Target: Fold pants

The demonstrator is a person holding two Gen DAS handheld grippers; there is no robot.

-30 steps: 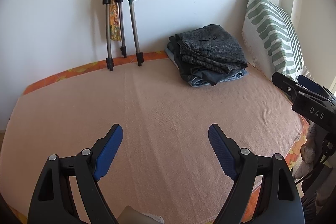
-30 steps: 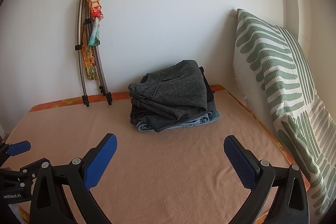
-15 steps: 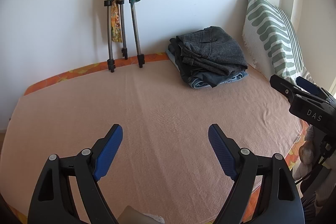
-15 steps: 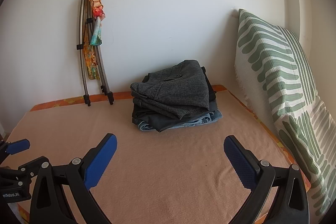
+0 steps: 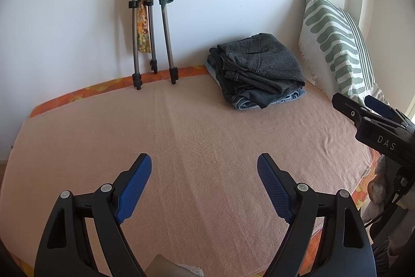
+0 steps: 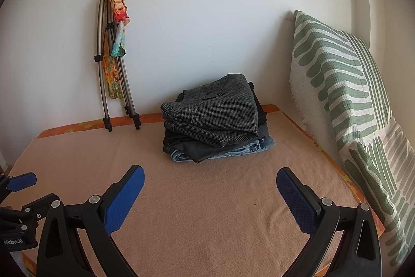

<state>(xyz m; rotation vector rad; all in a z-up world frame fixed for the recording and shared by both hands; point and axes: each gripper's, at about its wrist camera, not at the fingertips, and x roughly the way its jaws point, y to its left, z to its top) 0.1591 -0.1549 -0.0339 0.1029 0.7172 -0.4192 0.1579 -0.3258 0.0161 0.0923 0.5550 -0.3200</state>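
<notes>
Both hand-held grippers, left (image 5: 205, 183) and right (image 6: 210, 194), hang spread wide and empty over the near part of the peach-blanketed bed (image 6: 207, 220). Far right, beside the green-striped white pillow (image 6: 345, 100), sits the stack of folded grey and denim pants (image 6: 215, 118).

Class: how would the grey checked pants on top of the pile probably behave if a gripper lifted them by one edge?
The grey checked pants would probably go floppy and unfold, being soft folded cloth. They lie loose on the pile, so lower garments may shift.
</notes>
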